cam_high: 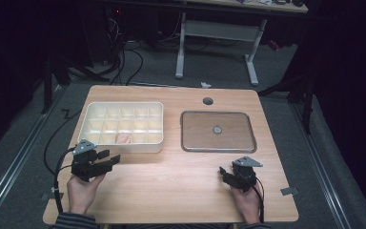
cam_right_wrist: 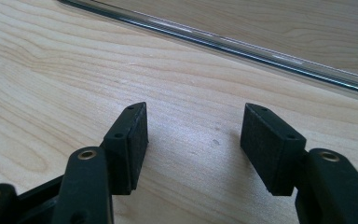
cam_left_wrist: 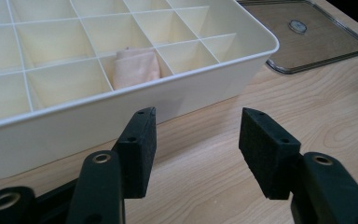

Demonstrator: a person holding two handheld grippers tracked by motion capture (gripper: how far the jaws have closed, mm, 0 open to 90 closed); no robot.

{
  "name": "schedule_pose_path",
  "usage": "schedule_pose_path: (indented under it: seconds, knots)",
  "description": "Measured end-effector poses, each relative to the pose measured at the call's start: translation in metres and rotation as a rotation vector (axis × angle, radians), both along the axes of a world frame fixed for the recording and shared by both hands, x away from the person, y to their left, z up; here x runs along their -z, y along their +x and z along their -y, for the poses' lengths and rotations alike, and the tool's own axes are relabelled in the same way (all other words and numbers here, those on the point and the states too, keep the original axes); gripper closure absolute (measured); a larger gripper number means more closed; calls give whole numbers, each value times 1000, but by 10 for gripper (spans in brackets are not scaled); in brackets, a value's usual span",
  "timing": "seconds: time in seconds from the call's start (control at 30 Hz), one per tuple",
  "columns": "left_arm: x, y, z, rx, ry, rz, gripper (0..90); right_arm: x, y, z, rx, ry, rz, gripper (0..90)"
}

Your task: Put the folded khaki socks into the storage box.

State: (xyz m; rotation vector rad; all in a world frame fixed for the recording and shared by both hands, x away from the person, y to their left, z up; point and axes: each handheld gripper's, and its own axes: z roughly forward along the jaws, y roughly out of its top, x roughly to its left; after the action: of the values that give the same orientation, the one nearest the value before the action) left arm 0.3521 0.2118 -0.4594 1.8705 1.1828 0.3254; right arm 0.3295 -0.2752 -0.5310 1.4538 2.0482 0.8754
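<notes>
A cream divided organizer box point(cam_high: 124, 144) point(cam_left_wrist: 214, 79) sits on the left half of the wooden table. A folded pinkish cloth point(cam_high: 123, 138) point(cam_left_wrist: 135, 68) lies in one compartment of its near row. The clear lid point(cam_high: 218, 131) point(cam_left_wrist: 307, 42) lies flat to the right of the box, and its near rim point(cam_right_wrist: 223, 44) crosses the right gripper view. My left gripper point(cam_high: 109, 157) point(cam_left_wrist: 196, 149) is open and empty just in front of the box's near wall. Near the front right of the table my right gripper point(cam_high: 225, 172) point(cam_right_wrist: 193, 147) rests open, short of the lid.
The table point(cam_high: 171, 186) has a round cable hole point(cam_high: 208, 101) at its back edge. A second desk frame point(cam_high: 219, 43) stands on the grey floor behind. Cables trail off both grippers toward the front edge.
</notes>
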Motion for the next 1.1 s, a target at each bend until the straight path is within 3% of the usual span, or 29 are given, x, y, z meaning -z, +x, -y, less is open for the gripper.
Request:
schedule_pose_path:
  seconds: [0.67, 1.1]
  knots:
    - [13, -6, 12, 31, -31, -16, 455, 0, 0, 0, 0, 0, 0, 416]
    - [22, -8, 20, 45, -27, -33, 446, 0, 0, 0, 0, -1, 0, 416]
